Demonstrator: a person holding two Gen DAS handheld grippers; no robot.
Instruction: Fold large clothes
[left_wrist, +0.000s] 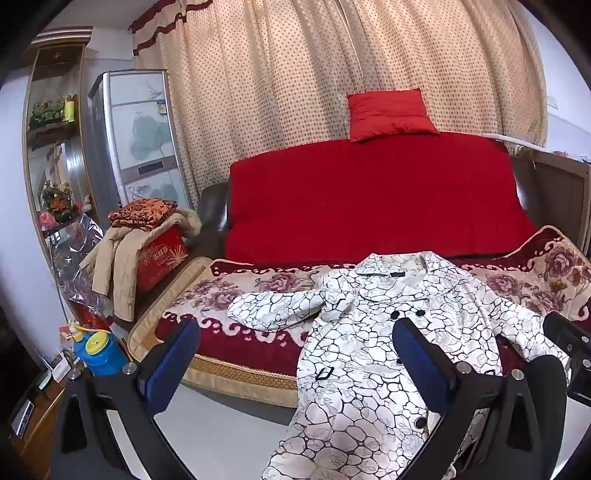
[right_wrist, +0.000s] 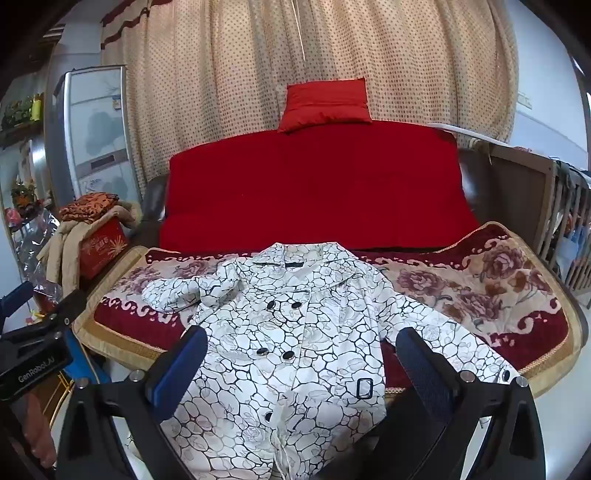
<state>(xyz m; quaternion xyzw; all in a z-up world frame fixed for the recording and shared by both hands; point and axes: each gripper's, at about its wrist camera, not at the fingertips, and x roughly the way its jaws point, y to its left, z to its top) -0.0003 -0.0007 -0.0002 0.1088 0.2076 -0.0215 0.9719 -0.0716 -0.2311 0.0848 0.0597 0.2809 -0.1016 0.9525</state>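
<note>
Lying face up on the sofa seat (right_wrist: 498, 295), the white crackle-print coat (right_wrist: 295, 332) runs collar-away, hem-toward you, its long axis almost straight along your line of sight, with the hem spilling over the front edge. Your left tool (left_wrist: 295, 358) hovers above and in front of the coat's left half, fingers spread wide, holding nothing. Your right tool (right_wrist: 301, 363) straddles the coat's buttoned front, also spread and empty. One sleeve (right_wrist: 184, 291) is bunched across near the collar on your left; the other sleeve (right_wrist: 461, 343) stretches out to your right, nearer your right tool. Judging from this, each sleeve suits its own side's tool.
</note>
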